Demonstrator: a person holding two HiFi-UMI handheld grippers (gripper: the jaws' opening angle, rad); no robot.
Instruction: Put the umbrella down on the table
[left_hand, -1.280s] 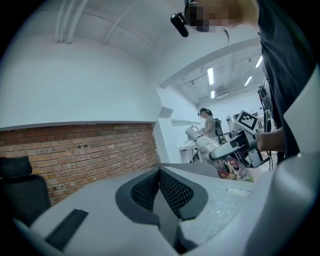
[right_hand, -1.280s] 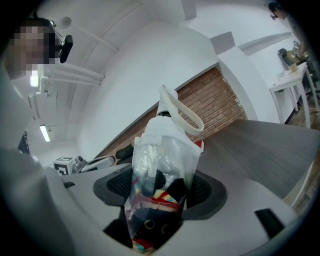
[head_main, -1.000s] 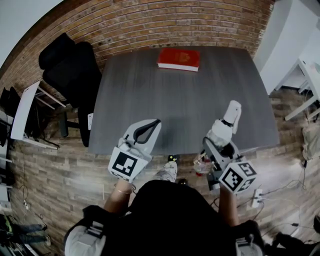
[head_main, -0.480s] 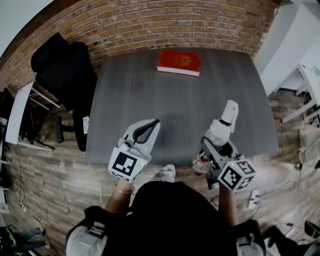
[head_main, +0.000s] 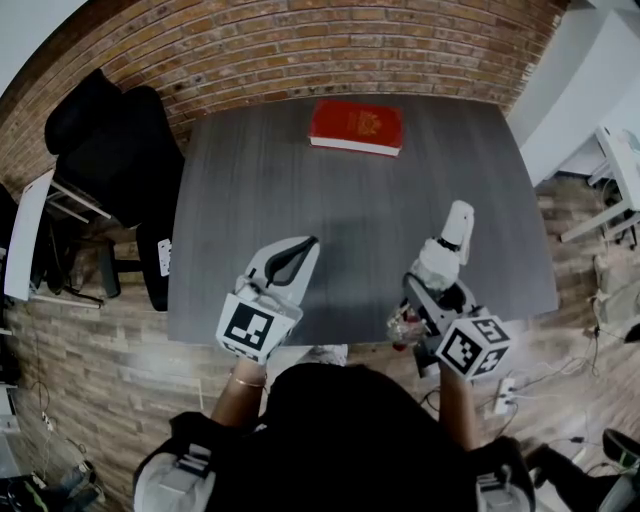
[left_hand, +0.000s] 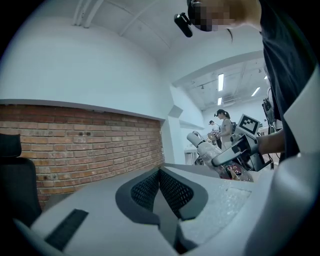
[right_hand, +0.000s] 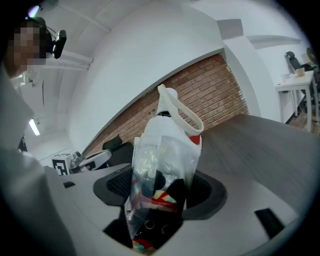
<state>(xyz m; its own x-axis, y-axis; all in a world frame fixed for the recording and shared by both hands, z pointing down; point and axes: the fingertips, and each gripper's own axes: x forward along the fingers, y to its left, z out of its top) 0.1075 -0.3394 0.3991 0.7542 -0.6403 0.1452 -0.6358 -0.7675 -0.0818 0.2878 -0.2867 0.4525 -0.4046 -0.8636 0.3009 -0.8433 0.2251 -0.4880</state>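
We see a dark grey table (head_main: 350, 210) against the brick wall, with a black chair (head_main: 110, 150) off its left side. Our left gripper (head_main: 310, 243) (left_hand: 160, 171) is over the near edge, jaws together, nothing in them. Our right gripper (head_main: 428, 288) (right_hand: 160, 186) is clamped on the folded umbrella (head_main: 440, 262) (right_hand: 162, 160), which is in a clear plastic sleeve over the near right edge of the table, white handle pointing to the far side. A red book (head_main: 357, 127) lies flat at the far edge, well apart from both grippers.

Folded umbrella (head_main: 446, 255) in a clear plastic sleeve, white loop handle pointing forward. Clamped in the right gripper (head_main: 427, 290), over the bench (head_main: 330, 210) near its front edge.
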